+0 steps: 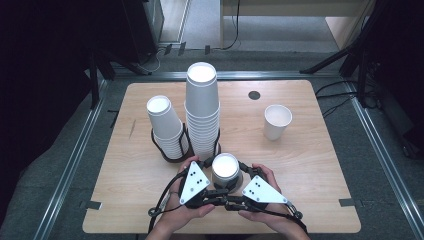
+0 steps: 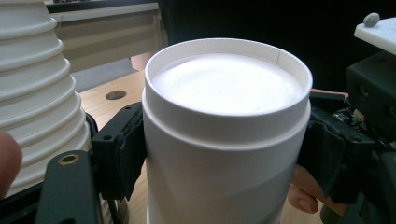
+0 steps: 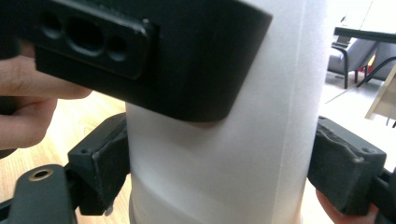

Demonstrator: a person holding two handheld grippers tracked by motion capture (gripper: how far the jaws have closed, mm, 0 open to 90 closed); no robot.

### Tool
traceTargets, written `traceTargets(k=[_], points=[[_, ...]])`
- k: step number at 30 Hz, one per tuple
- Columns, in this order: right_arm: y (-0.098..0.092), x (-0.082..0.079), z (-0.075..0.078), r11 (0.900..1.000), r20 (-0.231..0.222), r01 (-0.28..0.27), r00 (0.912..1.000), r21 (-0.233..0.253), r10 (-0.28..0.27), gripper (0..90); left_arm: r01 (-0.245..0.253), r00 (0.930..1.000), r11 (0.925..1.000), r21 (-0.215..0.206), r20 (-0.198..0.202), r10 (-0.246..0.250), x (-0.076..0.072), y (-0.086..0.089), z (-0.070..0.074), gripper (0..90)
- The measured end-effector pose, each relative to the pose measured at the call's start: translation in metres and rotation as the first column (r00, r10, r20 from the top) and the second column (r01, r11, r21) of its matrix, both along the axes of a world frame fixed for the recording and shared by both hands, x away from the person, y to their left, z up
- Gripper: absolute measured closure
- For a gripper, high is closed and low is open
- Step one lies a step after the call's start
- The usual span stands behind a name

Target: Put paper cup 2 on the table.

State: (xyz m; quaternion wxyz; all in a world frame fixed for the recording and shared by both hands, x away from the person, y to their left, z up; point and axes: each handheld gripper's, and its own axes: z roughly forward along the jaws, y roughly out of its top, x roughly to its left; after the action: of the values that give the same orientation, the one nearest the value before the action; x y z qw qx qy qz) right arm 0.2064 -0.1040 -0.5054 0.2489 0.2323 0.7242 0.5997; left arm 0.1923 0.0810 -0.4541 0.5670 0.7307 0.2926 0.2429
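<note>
An upturned white paper cup (image 1: pixel 225 168) stands near the table's front middle, base up. My left gripper (image 1: pixel 218 179) comes in from the left and is shut on the cup (image 2: pixel 224 154), a black pad (image 2: pixel 119 154) pressed to each side just under the base rim. My right gripper (image 1: pixel 234 181) comes in from the right and is shut on the same cup (image 3: pixel 224 154) lower down, its pads (image 3: pixel 100 170) against the wall. A faint curved edge low on the wall hints at a second nested cup. The left gripper's body (image 3: pixel 140 51) crosses above the right one's jaws.
A tall stack of upturned cups (image 1: pixel 202 110) and a shorter stack (image 1: pixel 165 125) stand in black ring holders just behind the grippers. One upright cup (image 1: pixel 277 121) sits at the right. A dark round hole (image 1: pixel 254 95) marks the wooden table (image 1: pixel 310 165).
</note>
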Motion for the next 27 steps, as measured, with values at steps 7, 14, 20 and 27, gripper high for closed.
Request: traceTargets(k=[7,14,20,27], points=[[0.0,0.0,0.001,1.0,-0.021,-0.001,0.9998,0.023,0.002,10.7,0.013,0.9993,0.9984,-0.055,-0.033,-0.015,0.003,0.005,0.001,24.2],[0.0,0.002,-0.006,0.999,-0.042,0.01,0.9991,0.051,-0.008,0.0,0.012,0.9988,0.9921,-0.125,-0.046,-0.018,0.004,0.013,0.006,24.5],[0.006,0.003,-0.012,0.998,-0.007,0.045,0.999,0.042,-0.045,0.0,0.013,0.9978,0.9854,-0.17,-0.061,-0.024,0.005,0.016,0.009,24.5],[0.007,0.001,-0.014,0.997,0.028,0.061,0.9977,0.046,-0.063,4.0,0.016,0.9974,0.9846,-0.174,-0.067,-0.028,0.006,0.017,0.008,23.8]])
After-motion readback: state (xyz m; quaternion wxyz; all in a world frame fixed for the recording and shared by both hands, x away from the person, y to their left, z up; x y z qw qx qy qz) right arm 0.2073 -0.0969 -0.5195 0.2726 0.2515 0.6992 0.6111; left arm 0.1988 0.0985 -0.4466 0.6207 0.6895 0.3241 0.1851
